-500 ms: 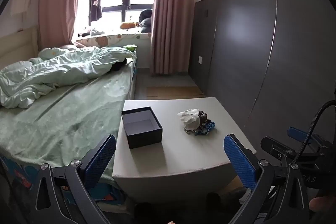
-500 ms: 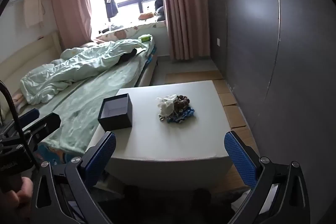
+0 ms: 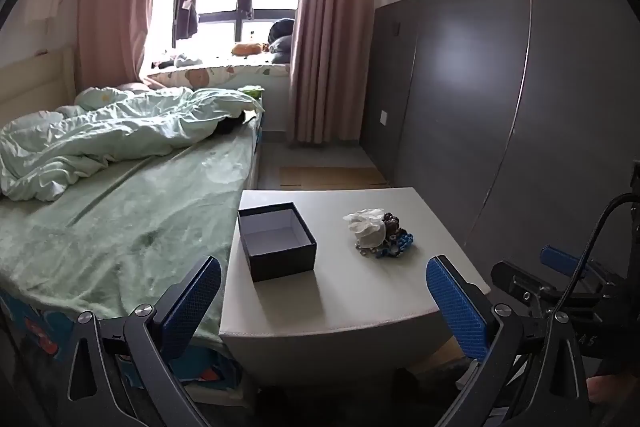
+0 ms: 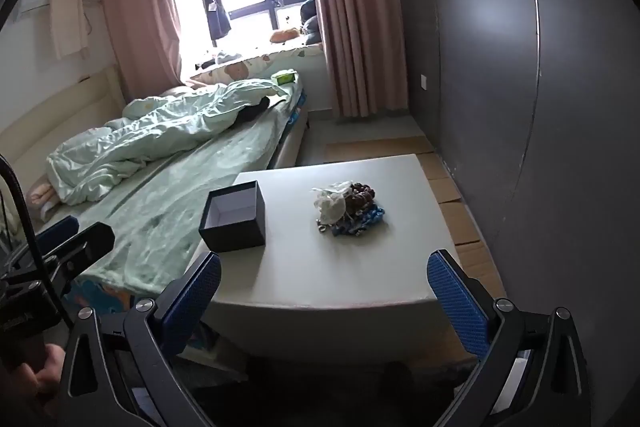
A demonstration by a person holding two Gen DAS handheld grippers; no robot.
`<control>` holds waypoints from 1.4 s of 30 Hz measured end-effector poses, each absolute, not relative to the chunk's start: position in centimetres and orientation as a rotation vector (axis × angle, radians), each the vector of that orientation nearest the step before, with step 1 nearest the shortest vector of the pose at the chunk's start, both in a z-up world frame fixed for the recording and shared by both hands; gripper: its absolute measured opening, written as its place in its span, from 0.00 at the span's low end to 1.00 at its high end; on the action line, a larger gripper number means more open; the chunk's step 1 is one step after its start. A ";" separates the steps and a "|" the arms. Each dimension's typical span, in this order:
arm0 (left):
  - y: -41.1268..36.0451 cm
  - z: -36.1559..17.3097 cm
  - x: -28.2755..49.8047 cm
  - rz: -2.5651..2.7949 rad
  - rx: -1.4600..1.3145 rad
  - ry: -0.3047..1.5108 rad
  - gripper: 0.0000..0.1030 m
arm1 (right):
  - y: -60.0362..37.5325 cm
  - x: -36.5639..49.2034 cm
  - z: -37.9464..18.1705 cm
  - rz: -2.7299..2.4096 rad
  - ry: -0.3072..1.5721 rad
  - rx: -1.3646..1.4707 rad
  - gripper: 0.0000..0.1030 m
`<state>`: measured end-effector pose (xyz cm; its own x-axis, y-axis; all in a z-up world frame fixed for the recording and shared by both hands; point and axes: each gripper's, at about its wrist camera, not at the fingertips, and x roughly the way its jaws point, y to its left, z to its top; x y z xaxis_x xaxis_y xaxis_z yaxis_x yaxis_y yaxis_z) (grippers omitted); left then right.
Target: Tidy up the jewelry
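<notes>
I am holding my left gripper (image 3: 323, 293) and right gripper (image 4: 324, 291) short of the white worktop (image 3: 360, 291), both jaws gaping wide and gripping nothing. The jewelry pile (image 3: 380, 234) is lying toward the worktop's right side, well apart from the open dark box (image 3: 276, 241) sitting at its left edge beside the bed (image 3: 120, 219).

The left tool (image 3: 323, 293) is hanging wide open over the near edge of the desk (image 3: 360, 303), gripping nothing. An open dark box (image 3: 276, 241) is sitting on the desk's left side, well apart from a jewelry pile (image 3: 380, 234). A bed (image 3: 120, 219) is lying alongside.
</notes>
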<state>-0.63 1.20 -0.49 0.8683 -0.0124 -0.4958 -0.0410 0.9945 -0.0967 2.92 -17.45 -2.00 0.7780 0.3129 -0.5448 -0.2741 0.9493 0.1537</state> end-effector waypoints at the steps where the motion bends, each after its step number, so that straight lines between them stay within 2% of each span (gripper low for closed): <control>1: 1.2 -0.4 -0.5 0.015 -0.107 0.518 1.00 | -17.4 3.0 -2.1 0.320 0.607 0.067 1.00; 28: 5.3 -1.4 -0.7 0.072 -0.168 0.498 1.00 | -15.2 5.3 -3.2 0.352 0.626 0.086 1.00; 42: 4.4 -1.3 -1.1 0.041 -0.149 0.490 1.00 | -15.3 4.9 -3.2 0.340 0.615 0.081 1.00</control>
